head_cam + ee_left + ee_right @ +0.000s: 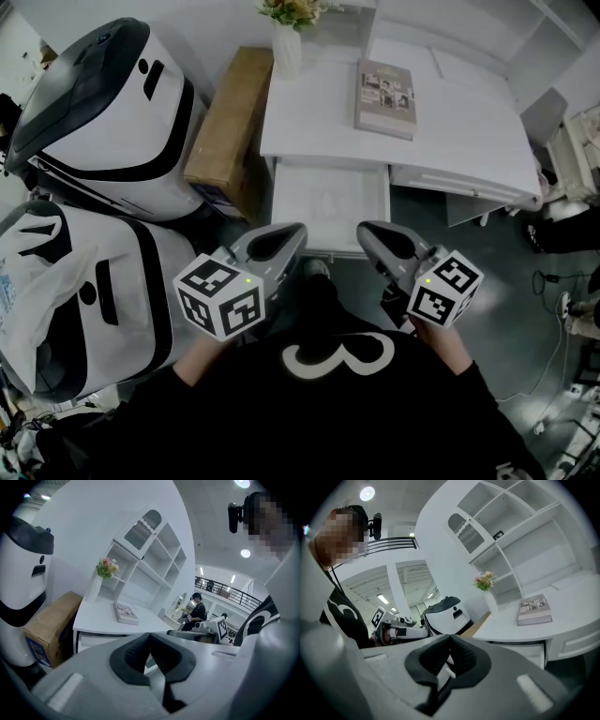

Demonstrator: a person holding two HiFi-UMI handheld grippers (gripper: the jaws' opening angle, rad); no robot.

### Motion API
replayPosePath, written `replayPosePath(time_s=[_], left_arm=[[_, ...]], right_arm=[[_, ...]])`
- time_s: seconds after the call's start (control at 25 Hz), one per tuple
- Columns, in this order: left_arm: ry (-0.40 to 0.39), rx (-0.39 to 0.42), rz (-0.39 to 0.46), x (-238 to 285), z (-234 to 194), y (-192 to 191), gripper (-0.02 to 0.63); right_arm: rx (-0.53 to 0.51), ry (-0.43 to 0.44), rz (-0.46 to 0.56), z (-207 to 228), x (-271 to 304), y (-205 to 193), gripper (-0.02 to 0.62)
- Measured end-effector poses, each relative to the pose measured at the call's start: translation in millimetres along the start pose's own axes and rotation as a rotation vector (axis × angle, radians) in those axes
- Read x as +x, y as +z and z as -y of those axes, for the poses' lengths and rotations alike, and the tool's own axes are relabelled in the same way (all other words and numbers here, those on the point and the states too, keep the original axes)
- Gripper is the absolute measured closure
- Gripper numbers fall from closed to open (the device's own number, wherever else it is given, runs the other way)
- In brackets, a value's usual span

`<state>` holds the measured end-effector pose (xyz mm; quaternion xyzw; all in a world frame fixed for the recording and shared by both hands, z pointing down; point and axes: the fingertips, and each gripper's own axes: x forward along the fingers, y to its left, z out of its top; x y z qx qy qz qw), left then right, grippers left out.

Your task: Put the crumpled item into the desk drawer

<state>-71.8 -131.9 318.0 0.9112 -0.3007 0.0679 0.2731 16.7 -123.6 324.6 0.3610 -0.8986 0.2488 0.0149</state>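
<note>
The white desk [450, 122] has its drawer [291, 206] pulled out toward me. A faint pale, wrinkled shape lies on the drawer's white floor; I cannot tell what it is. My left gripper [298, 228] and right gripper [366, 228] hover side by side at the drawer's front edge, both pointing at it. In the left gripper view the left gripper [150, 634] has its tips together with nothing between them. The right gripper [450, 637] is likewise shut and empty in its own view. No crumpled item shows in either grip.
A book [385, 97] and a flower vase [287, 47] stand on the desk. A cardboard box [228, 117] leans at the desk's left side. Two white-and-black machines [103, 103] fill the left, with a plastic bag [37, 291] on the nearer one.
</note>
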Motion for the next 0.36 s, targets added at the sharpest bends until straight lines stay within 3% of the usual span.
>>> replayPosePath(time_s=[0.36], left_arm=[[0.011, 0.002, -0.014, 10.7, -8.5, -2.4, 0.595]], right_arm=[[-0.013, -0.009, -0.009, 11.3, 4.5, -1.2, 0.593]])
